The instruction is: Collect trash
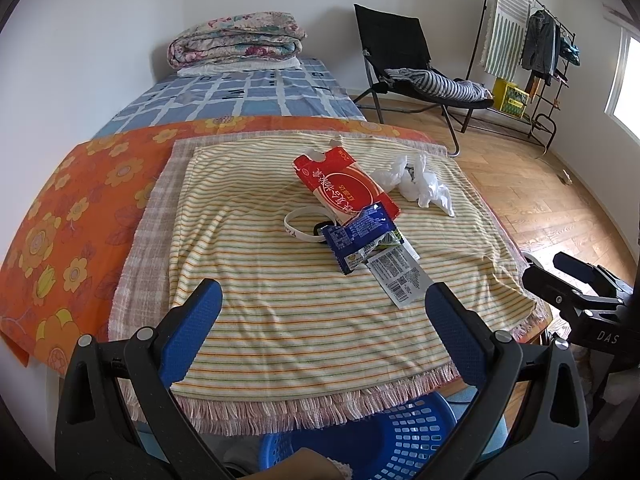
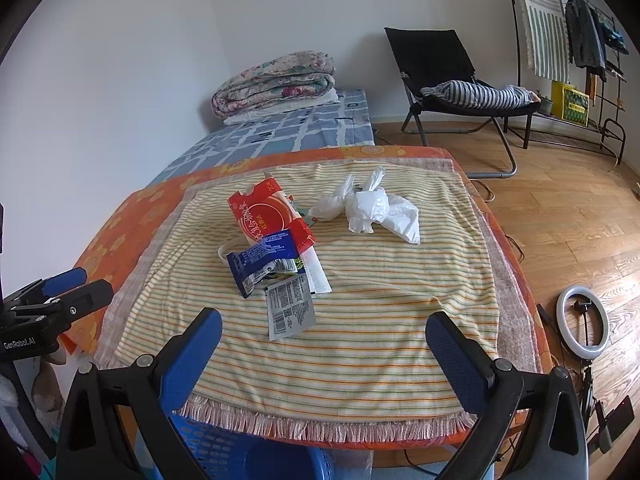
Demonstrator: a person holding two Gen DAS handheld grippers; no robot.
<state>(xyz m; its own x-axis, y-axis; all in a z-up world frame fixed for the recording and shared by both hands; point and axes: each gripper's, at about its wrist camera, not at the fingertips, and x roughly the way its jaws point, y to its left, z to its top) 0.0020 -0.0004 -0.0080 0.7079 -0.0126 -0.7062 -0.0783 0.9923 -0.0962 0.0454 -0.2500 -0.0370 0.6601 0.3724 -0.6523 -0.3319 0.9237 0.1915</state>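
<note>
A table point(image 2: 516, 292) covered by a striped towel point(image 2: 380, 340) holds all the trash, gathered near the middle and well ahead of both tools. Below its near edge stands a blue basket point(image 1: 400, 436), the likely place for what gets picked up. Largest of the litter is a red carton point(image 2: 272, 212), lying flat with a blue wrapper point(image 2: 264, 262) overlapping its near end. Just to the right lies a crumpled white plastic bag point(image 2: 372, 208), apart from the carton. Nearest the edge is a grey sachet point(image 2: 290, 308), flat on the cloth.

The left hand-held gripper point(image 1: 324, 312) and the right hand-held gripper point(image 2: 324, 336) both hover with fingers spread wide, holding nothing. The sachet looks like the easiest first pick, but being thin and flat it probably needs a low, angled approach so one finger slides under an edge without pinching the towel. The bag would crush readily; grip its bunched middle.
</note>
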